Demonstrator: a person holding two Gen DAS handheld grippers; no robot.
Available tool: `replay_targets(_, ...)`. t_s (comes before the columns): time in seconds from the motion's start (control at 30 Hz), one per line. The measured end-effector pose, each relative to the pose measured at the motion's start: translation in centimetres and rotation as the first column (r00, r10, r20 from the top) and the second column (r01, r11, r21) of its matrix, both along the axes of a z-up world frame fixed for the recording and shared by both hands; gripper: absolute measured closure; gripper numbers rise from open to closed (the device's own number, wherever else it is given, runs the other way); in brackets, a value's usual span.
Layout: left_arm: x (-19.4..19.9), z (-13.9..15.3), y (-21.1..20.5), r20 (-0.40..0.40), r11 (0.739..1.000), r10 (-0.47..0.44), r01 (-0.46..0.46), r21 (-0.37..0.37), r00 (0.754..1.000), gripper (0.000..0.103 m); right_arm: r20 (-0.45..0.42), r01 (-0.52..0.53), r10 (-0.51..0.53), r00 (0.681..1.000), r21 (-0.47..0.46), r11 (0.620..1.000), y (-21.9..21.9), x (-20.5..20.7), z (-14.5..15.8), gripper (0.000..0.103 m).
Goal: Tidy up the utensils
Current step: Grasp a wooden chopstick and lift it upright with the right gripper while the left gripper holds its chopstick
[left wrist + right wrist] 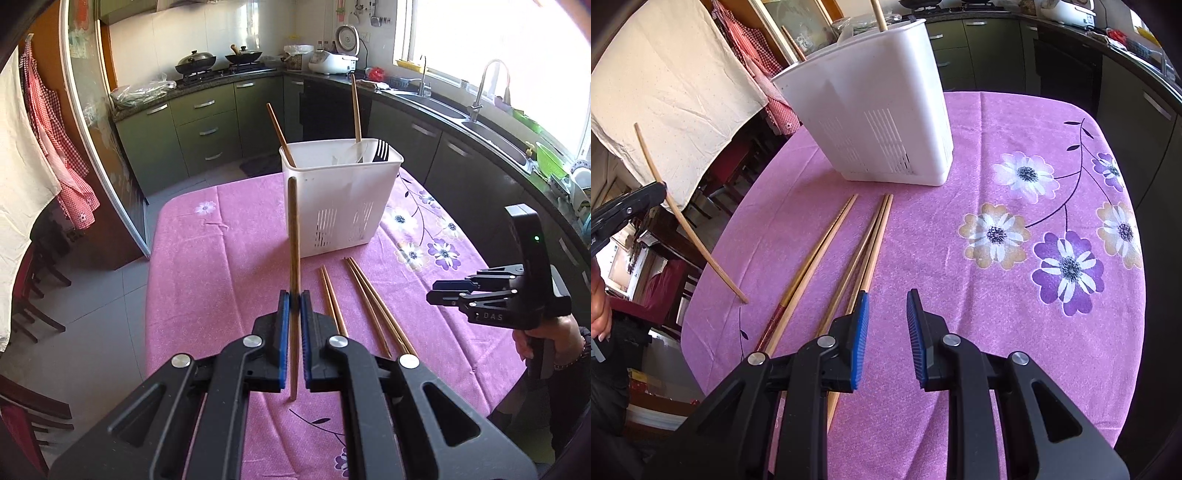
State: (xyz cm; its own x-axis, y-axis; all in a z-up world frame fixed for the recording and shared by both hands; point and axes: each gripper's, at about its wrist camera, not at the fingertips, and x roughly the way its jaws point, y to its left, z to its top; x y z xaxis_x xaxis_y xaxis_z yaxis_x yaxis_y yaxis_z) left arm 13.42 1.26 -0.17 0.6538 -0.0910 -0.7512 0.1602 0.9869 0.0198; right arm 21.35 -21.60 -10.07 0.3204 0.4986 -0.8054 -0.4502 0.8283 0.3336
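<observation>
Kitchen table: caddy near its far edge holds two chopsticks and a fork. Left gripper clamps a chopstick; right gripper gapes empty; four chopsticks remain.

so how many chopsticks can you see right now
7: one clamped in the left gripper, four lying on the tablecloth, two standing in the white holder. More may be hidden inside it.

Left gripper with black arms, blue ridged pads and round silver screws, right gripper just the same, white letters DAS on its side, tiny green light, bead bracelet on the wrist
</observation>
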Motion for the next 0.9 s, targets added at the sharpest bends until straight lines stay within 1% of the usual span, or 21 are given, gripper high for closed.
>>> replay_targets(0.17, -1.1, 0.2, 0.4, 0.013, 1.0, -0.001, 0.001, 0.002, 1.0, 0.097, -0.073, -0.073, 0.069, 0.995, -0.053, 0.996, 3.3, 1.5, -0.3, 0.081)
replay_targets(0.33, -1.6, 0.2, 0.4, 0.018, 1.0, -0.018, 0.018, 0.014, 1.0, 0.097, -0.123, -0.103, 0.088, 0.989, -0.126, 0.987, 6.1, 3.0, -0.8, 0.081)
replay_targets(0.43, -1.7, 0.2, 0.2, 0.023, 0.999, -0.028, 0.028, 0.019, 0.999, 0.097, -0.117, -0.101, 0.079, 0.99, -0.196, 0.976, 7.5, 3.5, -1.1, 0.082)
replay_targets(0.57, -1.8, 0.1, 0.0, 0.026, 0.999, -0.041, 0.04, 0.023, 0.999, 0.097, -0.092, -0.08, 0.057, 0.994, -0.267, 0.96, 7.9, 3.7, -1.2, 0.085)
replay_targets(0.63, -1.7, 0.1, 0.0, 0.027, 0.999, -0.044, 0.043, 0.025, 0.999, 0.097, -0.095, -0.077, 0.052, 0.994, -0.284, 0.956, 8.1, 3.8, -1.4, 0.089)
replay_targets(0.9, -1.8, 0.2, 0.1, 0.028, 0.999, -0.039, 0.039, 0.021, 0.999, 0.097, -0.12, -0.092, 0.059, 0.991, -0.298, 0.95, 9.1, 3.6, -2.7, 0.089)
